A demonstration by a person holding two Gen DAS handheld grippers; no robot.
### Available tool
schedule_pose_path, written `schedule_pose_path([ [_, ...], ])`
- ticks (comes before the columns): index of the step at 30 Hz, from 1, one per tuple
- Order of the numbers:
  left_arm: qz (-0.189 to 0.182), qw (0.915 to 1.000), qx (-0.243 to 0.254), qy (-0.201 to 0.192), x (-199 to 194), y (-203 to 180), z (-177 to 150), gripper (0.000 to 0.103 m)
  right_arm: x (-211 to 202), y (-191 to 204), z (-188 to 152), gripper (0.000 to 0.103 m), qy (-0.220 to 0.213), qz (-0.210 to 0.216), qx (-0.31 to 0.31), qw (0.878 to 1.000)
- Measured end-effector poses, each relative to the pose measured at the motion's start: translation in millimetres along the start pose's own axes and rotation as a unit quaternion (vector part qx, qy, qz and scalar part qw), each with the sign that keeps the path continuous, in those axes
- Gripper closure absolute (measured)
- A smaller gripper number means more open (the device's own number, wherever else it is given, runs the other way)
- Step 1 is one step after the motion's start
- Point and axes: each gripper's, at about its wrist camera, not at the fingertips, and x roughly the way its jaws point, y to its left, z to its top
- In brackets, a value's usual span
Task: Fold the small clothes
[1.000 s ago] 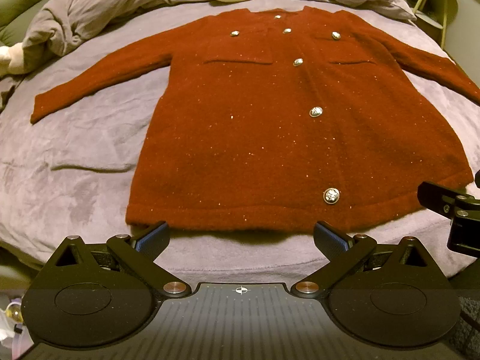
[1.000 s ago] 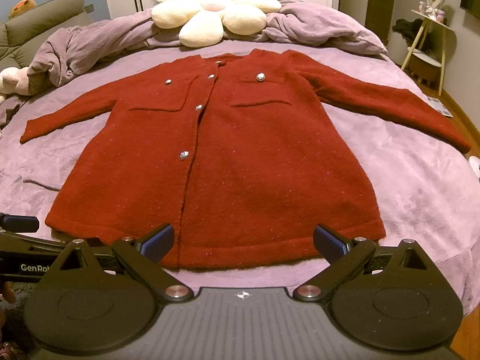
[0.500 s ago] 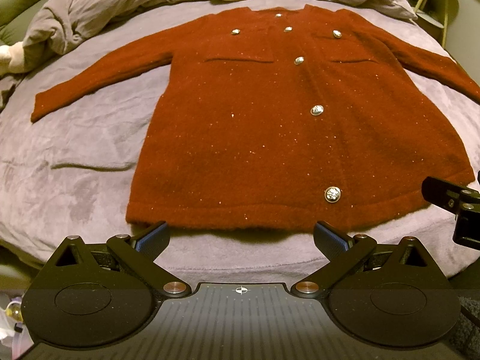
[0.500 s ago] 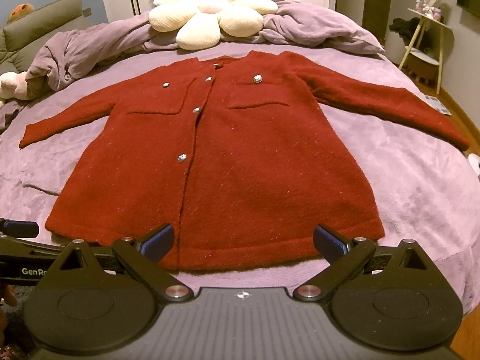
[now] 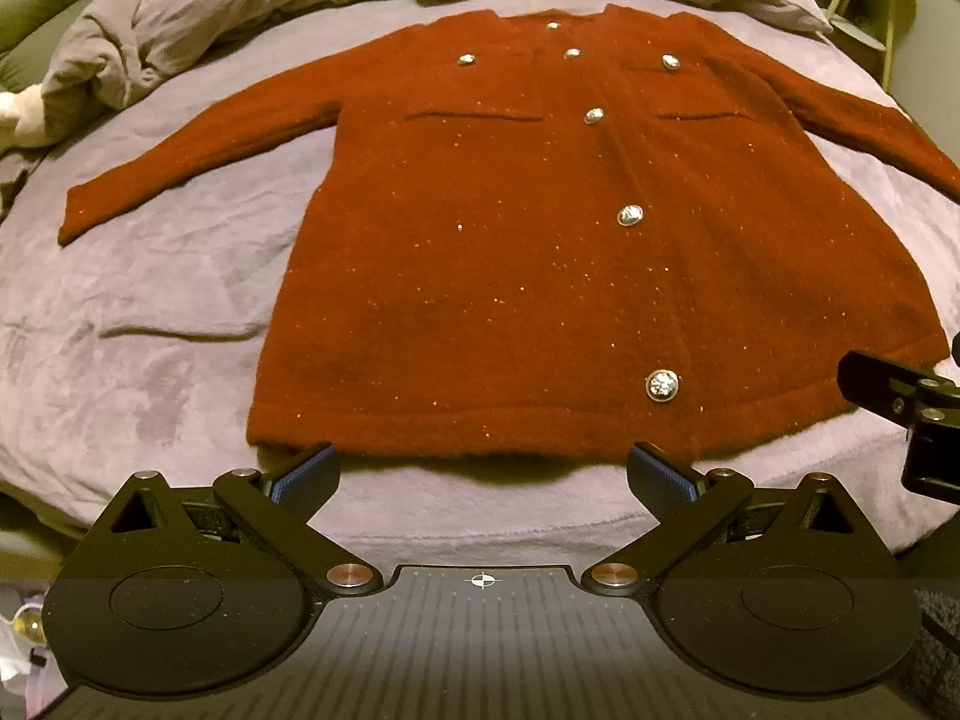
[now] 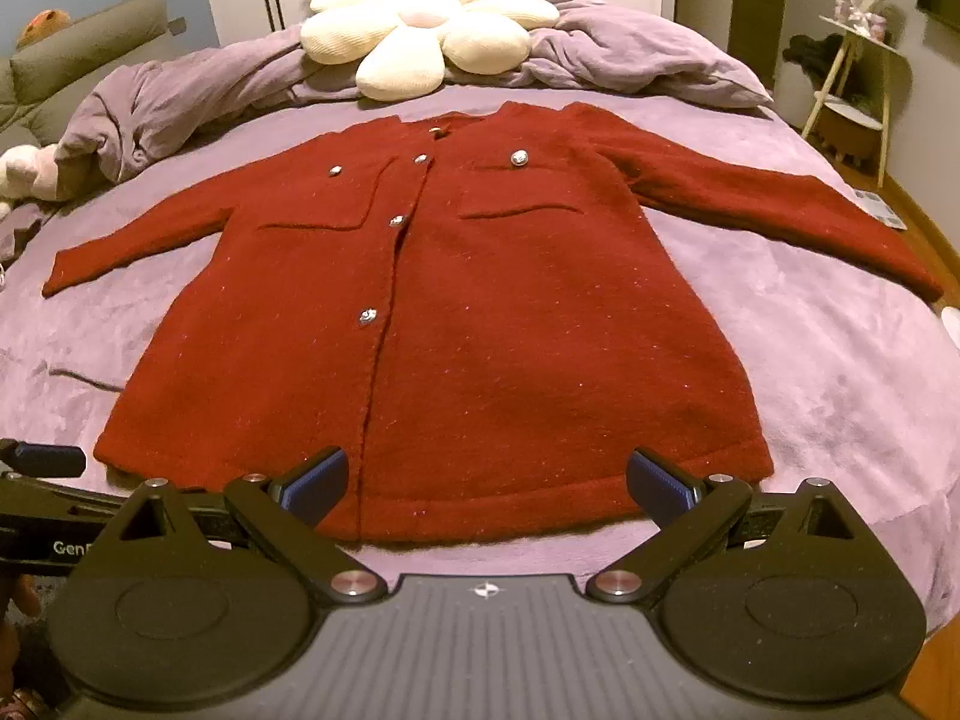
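Dark red knit cardigan (image 5: 510,276) (image 6: 456,330) lies flat, face up, on the purple bed (image 5: 150,324), unfolded. Front closed, silver buttons (image 5: 630,215) down the placket, two chest pocket flaps, each with a button. Both sleeves spread out to the sides. Hem nearest the cameras, neckline at the far end.

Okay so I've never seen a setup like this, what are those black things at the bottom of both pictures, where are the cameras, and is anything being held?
Those black shapes are hand-held grippers, one in each of a person's hands. Each carries a wide-angle camera looking forward along its two blue-padded fingers. One picture is from the left gripper, the other from the right gripper. Both stand open, holding nothing, near the bottom hem of a red coat. It lies flat, buttoned, sleeves spread, on a purple blanket. A cream flower-shaped cushion sits behind it.
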Motion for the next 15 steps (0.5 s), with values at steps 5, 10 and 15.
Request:
schedule_pose_path([
  [5,-0.001,1.0,-0.001,0.001,0.9,0.2,-0.2,0.0,-0.9,-0.8,0.4,0.004,-0.002,0.002,0.001,1.0],
  [10,0.0,1.0,0.001,0.001,1.9,0.2,-0.7,0.0,-0.8,-0.7,0.9,0.004,-0.003,0.004,-0.001,1.0],
  [15,-0.001,1.0,0.0,0.003,4.1,1.4,-0.7,0.0,-2.1,-0.3,1.2,0.004,-0.011,0.01,-0.002,1.0],
])
